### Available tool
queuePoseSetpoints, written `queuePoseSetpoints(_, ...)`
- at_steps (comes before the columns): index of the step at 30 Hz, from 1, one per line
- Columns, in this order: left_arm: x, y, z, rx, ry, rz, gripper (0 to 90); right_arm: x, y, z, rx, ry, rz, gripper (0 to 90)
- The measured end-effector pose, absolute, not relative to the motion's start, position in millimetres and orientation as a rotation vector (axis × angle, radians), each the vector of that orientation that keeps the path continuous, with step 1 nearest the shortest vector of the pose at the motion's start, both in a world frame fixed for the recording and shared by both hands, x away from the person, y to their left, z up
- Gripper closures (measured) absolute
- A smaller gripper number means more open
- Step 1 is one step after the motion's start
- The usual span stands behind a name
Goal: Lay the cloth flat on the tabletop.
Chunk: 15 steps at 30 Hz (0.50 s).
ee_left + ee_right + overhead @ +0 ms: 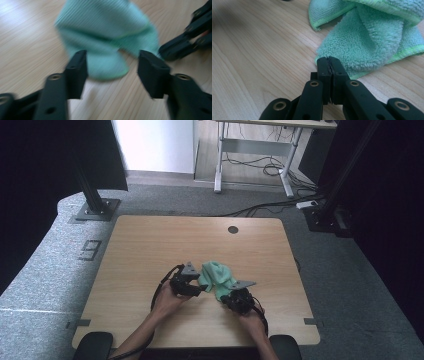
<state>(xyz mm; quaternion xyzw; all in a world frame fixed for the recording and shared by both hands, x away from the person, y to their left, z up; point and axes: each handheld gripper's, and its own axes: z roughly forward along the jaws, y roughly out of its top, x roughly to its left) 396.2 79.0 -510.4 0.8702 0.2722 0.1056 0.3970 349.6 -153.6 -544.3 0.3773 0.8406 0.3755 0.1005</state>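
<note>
A green microfibre cloth (217,276) lies bunched on the wooden table (150,245), between my two grippers. My left gripper (202,289) comes at it from the left. In the left gripper view its jaws (112,70) stand apart, with a rounded flap of the cloth (107,32) reaching between them, and the pads do not press on it. My right gripper (222,296) is at the cloth's near right side. In the right gripper view its jaws (329,61) are shut tight at a corner of the cloth (367,42). The right gripper (185,42) also appears at the right of the left gripper view.
A round cable hole (233,229) sits near the table's far edge. Bare wood lies all around the cloth. Beyond the table are a black post base (95,210), a desk frame (255,165) and floor cables (260,207).
</note>
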Motion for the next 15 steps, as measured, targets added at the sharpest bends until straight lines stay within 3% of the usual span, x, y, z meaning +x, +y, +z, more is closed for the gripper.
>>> queuePoseSetpoints(8, 406, 46, -534, 2.393, 0.677, 0.372, 52.2, 350, -155, -545, 1.103, 2.495, 1.119, 87.1)
queuePoseSetpoints(9, 407, 47, -537, 2.363, 0.691, 0.347, 55.1, 350, -155, -544, 1.1, 2.497, 1.117, 87.1)
queuePoseSetpoints(13, 409, 50, -538, 2.329, 0.753, 0.332, 84.2, 351, -155, -544, 1.107, 2.498, 1.116, 87.1)
queuePoseSetpoints(15, 409, 54, -537, 2.324, 0.758, 0.334, 86.2, 351, -155, -544, 1.108, 2.5, 1.113, 87.1)
